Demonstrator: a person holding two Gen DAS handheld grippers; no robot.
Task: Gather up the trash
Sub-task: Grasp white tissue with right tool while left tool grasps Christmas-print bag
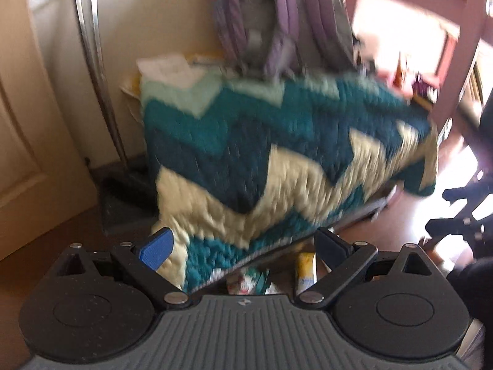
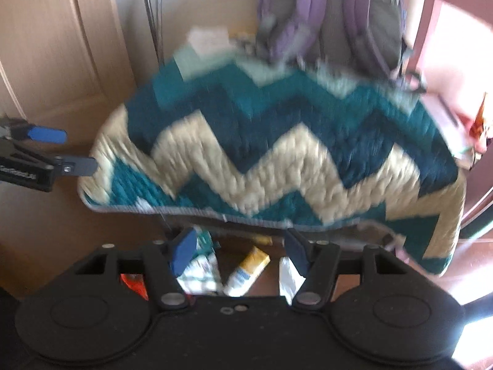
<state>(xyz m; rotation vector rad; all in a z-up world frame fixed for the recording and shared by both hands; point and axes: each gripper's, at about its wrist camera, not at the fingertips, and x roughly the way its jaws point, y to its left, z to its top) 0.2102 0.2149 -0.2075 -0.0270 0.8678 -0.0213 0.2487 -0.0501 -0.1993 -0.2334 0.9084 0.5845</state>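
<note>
Leftmost, the left gripper (image 2: 61, 151) gapes wide, empty. Central, a zigzag quilt (image 2: 277, 154) overhangs floor trash: a yellow-white wrapper (image 2: 245, 271) among blurred packets. The right gripper (image 2: 242, 251) hovers, jaws apart, holding nothing; a purple backpack (image 2: 332, 15) sits behind.

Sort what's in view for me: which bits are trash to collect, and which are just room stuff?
Trash, on the floor under the quilt's edge:
yellow-and-white wrapper
white-and-teal packet
white scrap
red scrap

Just lying about:
zigzag quilt
purple backpack
pink chair

Left gripper (image 1: 243, 246) angled downward, jaws spread wide, nothing between. Right gripper (image 2: 242, 251) likewise pitched down, jaws apart, empty.
</note>
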